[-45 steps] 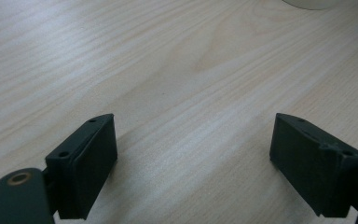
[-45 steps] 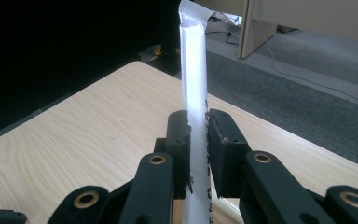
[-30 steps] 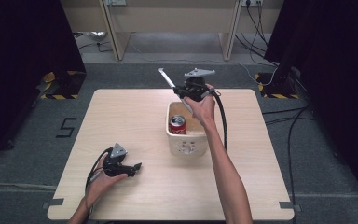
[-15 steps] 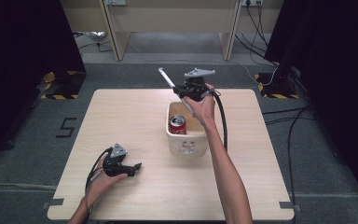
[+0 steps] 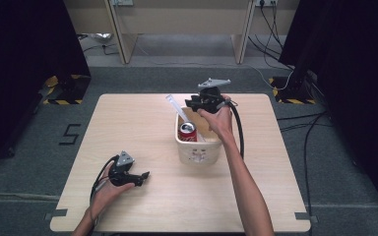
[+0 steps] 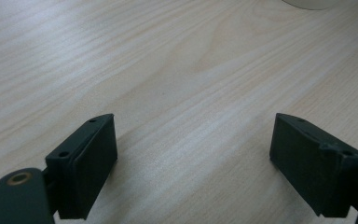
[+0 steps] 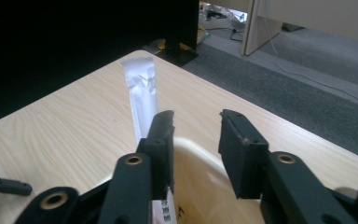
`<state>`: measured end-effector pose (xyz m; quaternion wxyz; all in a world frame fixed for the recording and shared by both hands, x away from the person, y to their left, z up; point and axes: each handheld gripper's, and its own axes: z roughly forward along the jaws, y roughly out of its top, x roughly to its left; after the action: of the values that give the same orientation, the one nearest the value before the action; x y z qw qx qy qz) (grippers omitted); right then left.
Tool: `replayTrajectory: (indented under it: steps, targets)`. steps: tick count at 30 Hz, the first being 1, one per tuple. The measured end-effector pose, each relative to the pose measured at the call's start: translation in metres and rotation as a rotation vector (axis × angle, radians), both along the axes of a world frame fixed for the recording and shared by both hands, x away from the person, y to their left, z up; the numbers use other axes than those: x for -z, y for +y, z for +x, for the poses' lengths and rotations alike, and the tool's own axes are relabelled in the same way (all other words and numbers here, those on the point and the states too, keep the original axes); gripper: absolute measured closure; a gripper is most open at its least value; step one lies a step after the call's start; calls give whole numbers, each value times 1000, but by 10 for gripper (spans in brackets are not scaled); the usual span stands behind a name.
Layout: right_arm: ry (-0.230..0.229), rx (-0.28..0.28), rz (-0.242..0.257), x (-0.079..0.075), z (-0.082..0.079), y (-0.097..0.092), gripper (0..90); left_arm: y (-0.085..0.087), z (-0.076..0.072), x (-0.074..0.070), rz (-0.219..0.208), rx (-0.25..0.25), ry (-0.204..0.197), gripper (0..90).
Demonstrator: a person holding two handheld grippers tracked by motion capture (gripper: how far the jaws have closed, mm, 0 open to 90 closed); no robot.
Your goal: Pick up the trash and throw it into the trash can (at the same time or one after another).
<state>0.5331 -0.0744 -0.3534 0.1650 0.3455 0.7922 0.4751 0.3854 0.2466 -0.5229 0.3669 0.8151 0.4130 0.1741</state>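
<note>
Setting: pale wooden counter (image 5: 128, 128) seen from the high view, with a cream basket (image 5: 198, 150) near its middle.

Basket contents: a red can (image 5: 187, 132) standing upright in the far-left part, and a long white packet (image 5: 176, 107) leaning out over the far rim toward the left.

Right claw (image 5: 193, 103): held above the basket's far rim. In the right gripper view its jaws stand a little apart with nothing between them, so it reads as released; the white packet (image 7: 142, 95) rises just beyond and beside the left jaw, and whether it touches that jaw cannot be told.

Left claw (image 5: 142, 175): low over the near-left part of the counter, well apart from the basket. Its own view shows the jaws spread wide over bare wood (nothing held).

Work in hand (a judgement): placing or adjusting the packet in the basket; it is propped, not fully inside.

Risk 1: the packet leans on the rim alone; a brush from the jaw as the right claw lifts away could tip it out onto the counter.

Risk 2: a closing pinch taken off-centre could catch only the packet's thin edge, so it slips or creases.

Risk 3: the basket is unsteadied; a push on its rim could slide it and rock the can.
</note>
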Motion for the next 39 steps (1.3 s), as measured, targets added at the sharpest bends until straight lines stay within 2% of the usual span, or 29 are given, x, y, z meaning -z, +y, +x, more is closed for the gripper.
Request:
replayTrajectory:
  steps: [3,12,23,39]
  targets:
    - [20,17,-19,-2,-8,-11,560,0,0,0,-2,-2,-1,141]
    - [22,60,-71,-5,-34,-42,435,0,0,0,-3,-2,-2,141]
    - [9,124,-61,-2,-59,-77,292,0,0,0,-3,-2,-2,140]
    - [1,179,-60,9,-84,-111,257,0,0,0,-3,-2,-2,140]
